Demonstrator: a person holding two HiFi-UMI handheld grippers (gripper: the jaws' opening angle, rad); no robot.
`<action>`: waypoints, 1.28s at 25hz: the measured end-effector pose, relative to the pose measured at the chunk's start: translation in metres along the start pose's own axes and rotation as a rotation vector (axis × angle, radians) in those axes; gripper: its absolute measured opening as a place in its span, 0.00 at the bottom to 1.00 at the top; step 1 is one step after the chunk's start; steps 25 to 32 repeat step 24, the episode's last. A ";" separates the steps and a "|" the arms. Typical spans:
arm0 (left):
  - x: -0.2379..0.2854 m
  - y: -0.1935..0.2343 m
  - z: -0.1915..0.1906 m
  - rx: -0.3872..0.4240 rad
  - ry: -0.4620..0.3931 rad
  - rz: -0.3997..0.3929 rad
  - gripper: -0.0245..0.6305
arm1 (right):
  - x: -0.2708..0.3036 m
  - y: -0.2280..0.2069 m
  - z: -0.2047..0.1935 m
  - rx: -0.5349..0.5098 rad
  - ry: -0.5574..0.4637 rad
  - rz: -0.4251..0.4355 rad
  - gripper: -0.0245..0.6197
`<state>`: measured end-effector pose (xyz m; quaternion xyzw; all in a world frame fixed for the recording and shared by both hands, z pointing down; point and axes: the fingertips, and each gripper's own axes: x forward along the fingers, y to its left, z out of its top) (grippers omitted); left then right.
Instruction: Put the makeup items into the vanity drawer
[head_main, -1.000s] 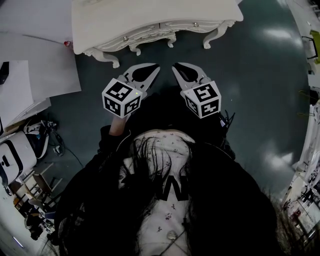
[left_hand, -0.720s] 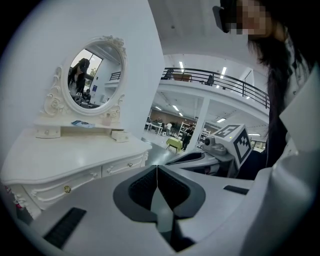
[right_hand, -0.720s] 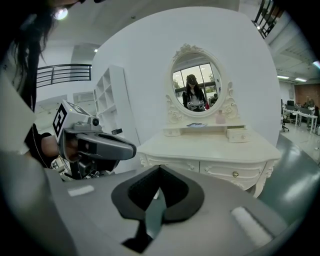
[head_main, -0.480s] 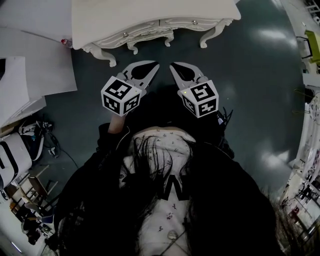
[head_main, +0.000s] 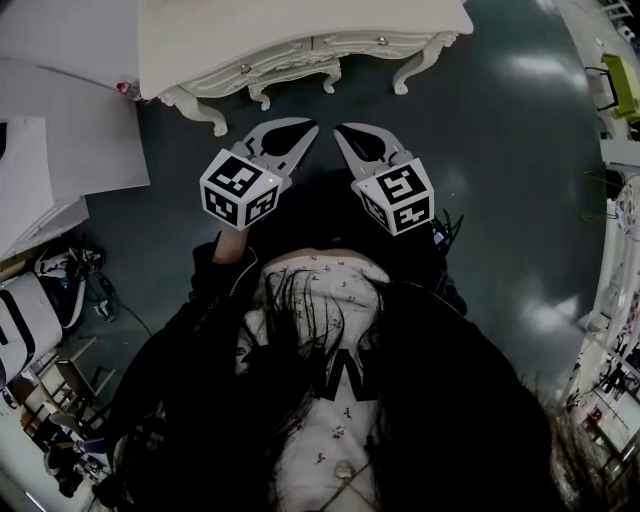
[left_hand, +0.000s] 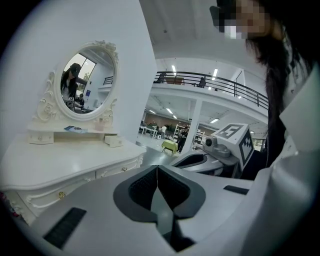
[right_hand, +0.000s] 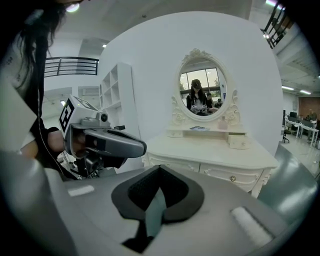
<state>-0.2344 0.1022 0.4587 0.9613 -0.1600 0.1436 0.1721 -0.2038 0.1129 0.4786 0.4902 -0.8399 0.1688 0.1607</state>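
The white vanity (head_main: 300, 40) stands at the top of the head view, its two drawers (head_main: 350, 45) closed. In the right gripper view its oval mirror (right_hand: 202, 92) shows above a small shelf with a flat item (right_hand: 197, 128) and a small box (right_hand: 237, 141). My left gripper (head_main: 303, 128) and right gripper (head_main: 345, 131) hang side by side over the dark floor, short of the vanity's front. Both are shut with nothing between the jaws. The left gripper view shows its jaws (left_hand: 157, 172) closed, and the right gripper view shows the same (right_hand: 160, 172).
White panels (head_main: 60, 120) lie on the floor to the left of the vanity. Cables and equipment (head_main: 60, 275) sit at the lower left. A green chair (head_main: 620, 90) is at the far right edge. The person's dark sleeves and hair fill the lower half of the head view.
The vanity has slid slightly up and left in the head view. Both grippers kept their side-by-side pose and stayed shut.
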 end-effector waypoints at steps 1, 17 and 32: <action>-0.001 0.000 0.000 0.002 -0.001 0.000 0.04 | 0.000 0.002 0.000 -0.002 0.000 0.001 0.05; -0.007 -0.004 0.000 0.012 0.000 -0.029 0.04 | 0.006 0.011 -0.003 -0.003 0.014 -0.003 0.05; -0.008 0.001 -0.003 0.016 0.003 -0.019 0.04 | 0.012 0.009 -0.002 -0.011 0.009 0.001 0.05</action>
